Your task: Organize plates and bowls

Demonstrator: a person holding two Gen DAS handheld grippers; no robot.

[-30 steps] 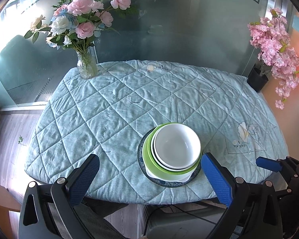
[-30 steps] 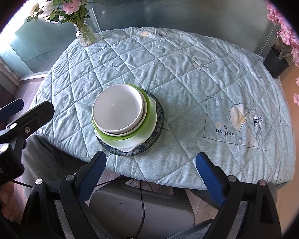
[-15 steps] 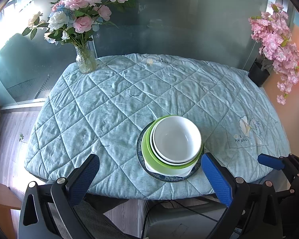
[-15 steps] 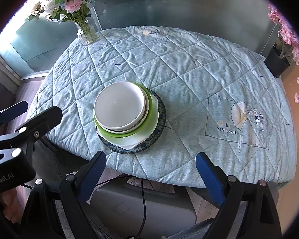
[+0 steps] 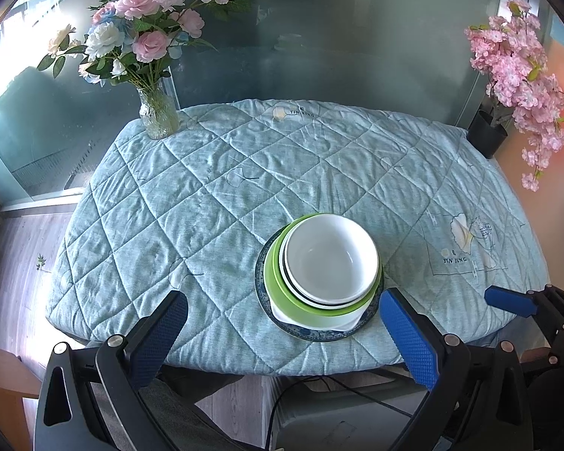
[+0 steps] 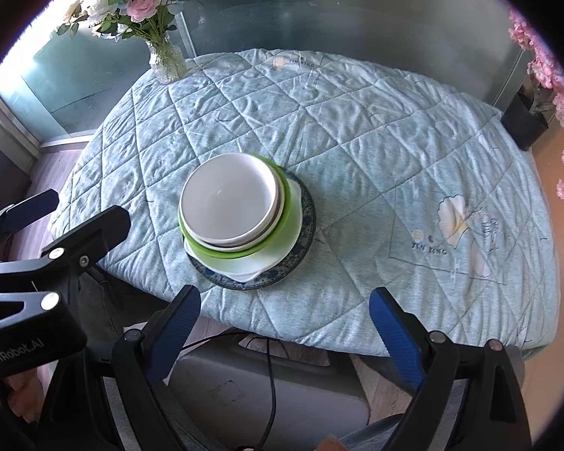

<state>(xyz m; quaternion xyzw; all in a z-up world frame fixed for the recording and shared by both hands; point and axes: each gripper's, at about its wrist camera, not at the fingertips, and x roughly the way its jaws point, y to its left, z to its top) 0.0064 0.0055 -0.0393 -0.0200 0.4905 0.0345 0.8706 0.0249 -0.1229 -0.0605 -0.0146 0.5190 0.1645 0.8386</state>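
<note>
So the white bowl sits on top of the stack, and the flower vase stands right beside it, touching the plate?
Not quite. The white bowl does top the stack, but the flower vase stands apart at the table's far corner, touching nothing in the stack, as the left wrist view shows.

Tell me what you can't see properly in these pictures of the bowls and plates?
- Stack, both views: the top white bowl covers the dishes beneath; only rims show, so their number is unclear.
- White square dish, right wrist view: only a corner shows under the green bowl.
- Blue patterned plate, left wrist view: pattern too small.
- Under the table: hidden by the quilt.
</note>
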